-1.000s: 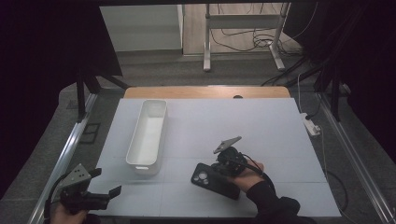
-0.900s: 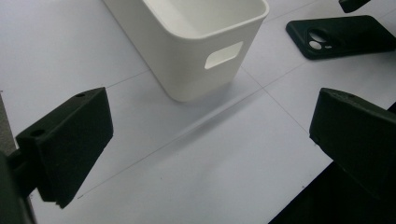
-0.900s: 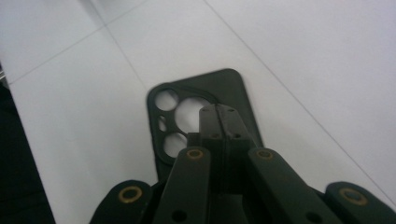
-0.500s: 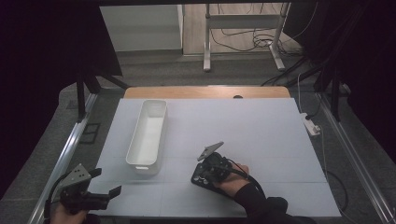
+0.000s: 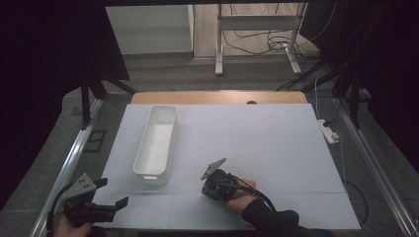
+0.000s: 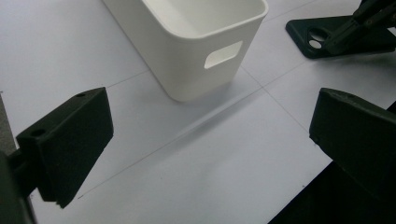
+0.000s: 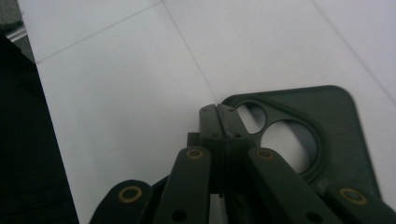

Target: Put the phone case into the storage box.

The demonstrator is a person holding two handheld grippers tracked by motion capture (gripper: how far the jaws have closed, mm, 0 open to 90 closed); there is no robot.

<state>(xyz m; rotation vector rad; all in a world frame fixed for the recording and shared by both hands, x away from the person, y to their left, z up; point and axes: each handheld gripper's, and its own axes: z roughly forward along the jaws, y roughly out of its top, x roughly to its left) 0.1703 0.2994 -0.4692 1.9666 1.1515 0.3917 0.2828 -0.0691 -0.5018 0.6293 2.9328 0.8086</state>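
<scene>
Left gripper [image 5: 106, 207]: matte black, blocky jaws spread wide apart with nothing between them, at the lower left of the high view over the near edge of the table [image 5: 276, 143]; grey three-cornered plate on top.

Right gripper [image 5: 213, 183]: black linkage arms with brass-coloured rivets, jaws pressed flat together, nothing visibly between them; lower centre of the high view, held by a hand [image 5: 239, 197] in a dark sleeve. Its closed tips sat over the corner of the phone case [image 7: 327, 135].

Phone case: dark green-black, smooth, thin and flat, rounded corner with round camera cut-outs, lying on the pale matte table under the right gripper.

Bin [image 5: 157, 140]: white smooth plastic, long rectangular, open-topped, slot handle in the near end wall; left of centre, just beyond the grippers
</scene>
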